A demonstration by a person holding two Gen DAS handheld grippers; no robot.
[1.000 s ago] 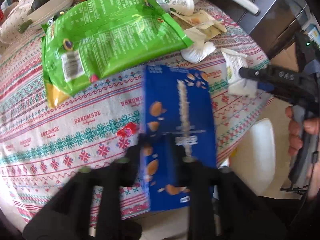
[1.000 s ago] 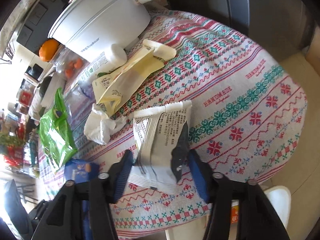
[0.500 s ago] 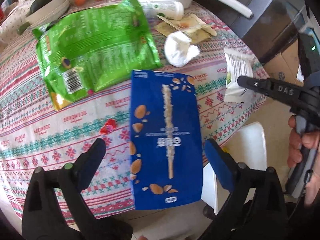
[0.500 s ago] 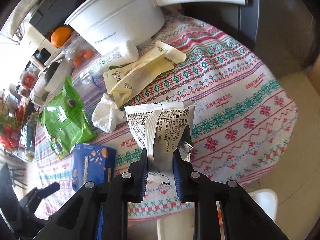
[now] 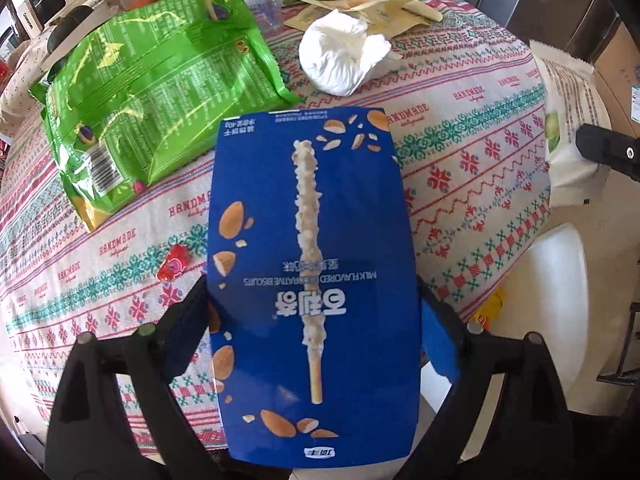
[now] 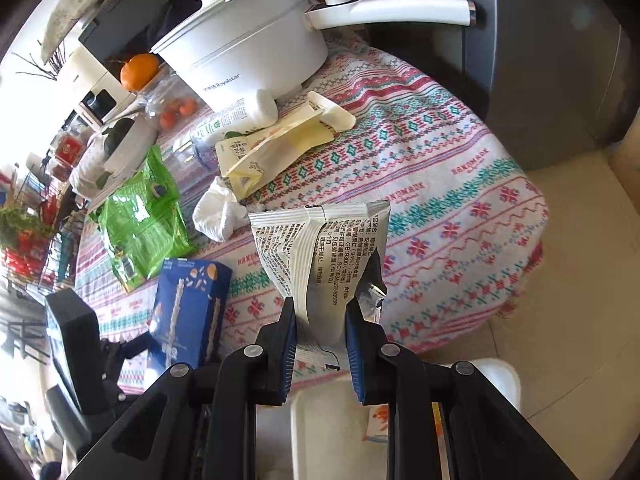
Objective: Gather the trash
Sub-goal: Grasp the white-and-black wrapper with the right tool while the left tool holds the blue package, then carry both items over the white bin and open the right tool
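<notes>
Both of my tools are busy: the left hand-held gripper [image 5: 312, 320] stands wide, its jaws just having narrowed a touch around the blue biscuit box [image 5: 312, 280], whose sides fill the gap though I cannot tell if the pads press yet. At lower centre of the right wrist view, the right hand-held gripper [image 6: 320, 344] is pinched narrow on a white snack wrapper [image 6: 320, 256], held clear above the patterned surface [image 6: 440, 184].

I judge the pick-up step is half done: wrapper secured, box next. That calls for closing squarely on the box walls before lifting.

The box overhangs the surface's near edge, so a loose grip could drop it. A white bin [image 5: 556, 280] shows at lower right, below the edge, with open floor around. A green bag [image 5: 160, 92] and crumpled tissue [image 5: 340, 56] remain in the upper part.
</notes>
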